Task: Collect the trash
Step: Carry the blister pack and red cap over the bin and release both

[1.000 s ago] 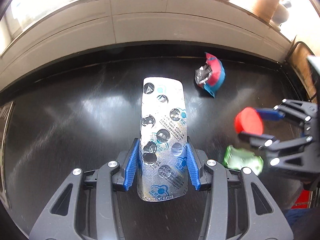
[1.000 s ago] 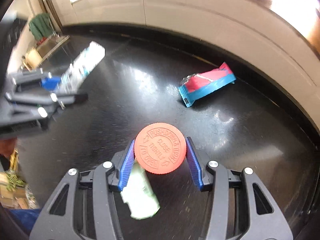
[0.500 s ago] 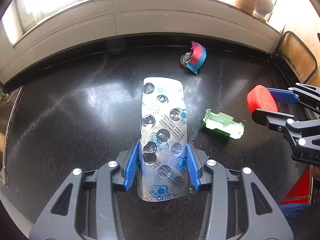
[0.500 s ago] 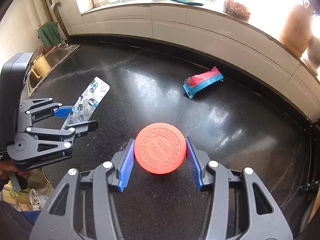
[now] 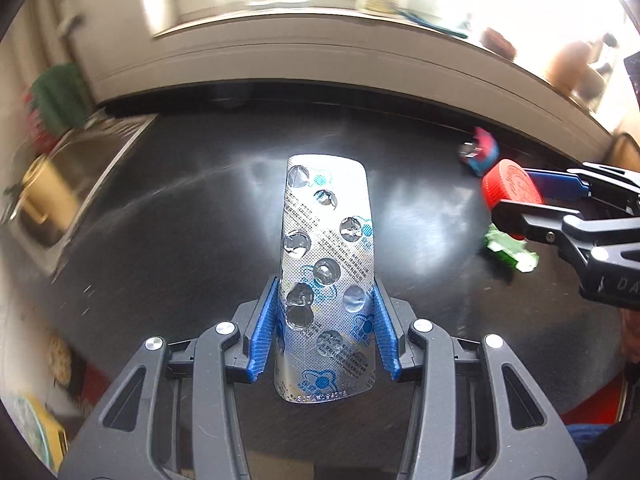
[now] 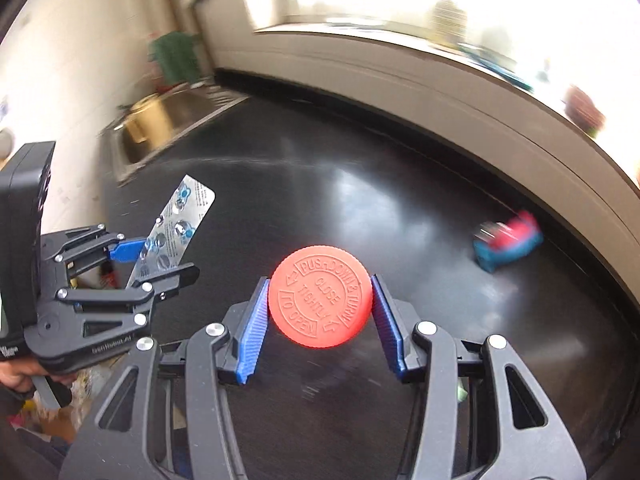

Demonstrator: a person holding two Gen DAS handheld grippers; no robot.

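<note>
Foil (image 5: 326, 264), light and bendy, sits edge-pinched in my left gripper (image 5: 325, 320); right gripper (image 6: 320, 312) clamps rigid cap (image 6: 320, 296) rim.

Both wrist views low over one shared black countertop (image 5: 168, 240).

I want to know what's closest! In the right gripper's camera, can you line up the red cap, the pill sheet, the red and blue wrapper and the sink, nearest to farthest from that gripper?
1. red cap: clamped in the right gripper.
2. blister pack: left, in the left gripper.
3. red and blue wrapper: right, on the counter.
4. sink: far left.
</note>
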